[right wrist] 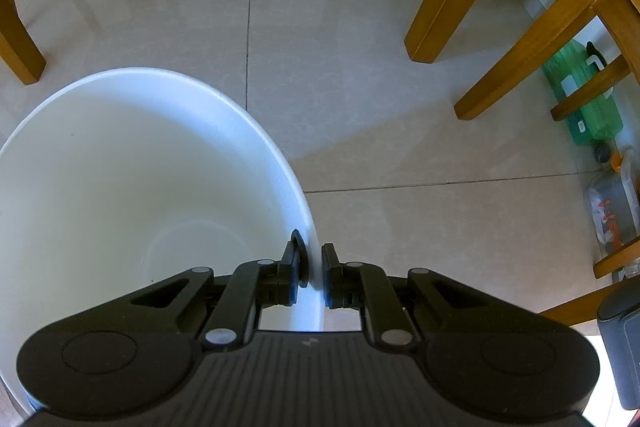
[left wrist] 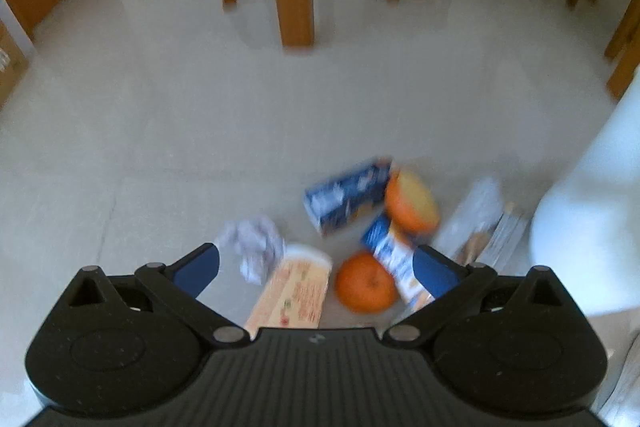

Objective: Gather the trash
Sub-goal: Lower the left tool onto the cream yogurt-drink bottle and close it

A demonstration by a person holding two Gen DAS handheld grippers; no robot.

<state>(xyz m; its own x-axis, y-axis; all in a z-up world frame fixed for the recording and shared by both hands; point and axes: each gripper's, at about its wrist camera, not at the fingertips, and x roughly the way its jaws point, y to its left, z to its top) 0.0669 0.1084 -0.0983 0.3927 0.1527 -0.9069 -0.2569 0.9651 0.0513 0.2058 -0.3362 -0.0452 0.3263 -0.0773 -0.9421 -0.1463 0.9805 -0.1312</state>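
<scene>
A: What is cut off or hard to read?

B: The white bin (right wrist: 132, 163) fills the lower left of the right view, its near side hidden by the right tongs (right wrist: 314, 273), which are clamped on its rim. In the left view only a blurred white edge shows at the right.

A: And the trash?

B: On the floor (left wrist: 200, 115), lower centre of the blurred left view, between the wide-open, empty left tongs (left wrist: 320, 267). Two blue cartons (left wrist: 348, 195), print unreadable; one pale box (left wrist: 296, 291), partly hidden; two oranges (left wrist: 366, 283); one paper ball (left wrist: 256, 243); a wrapper at right, unclear.
</scene>
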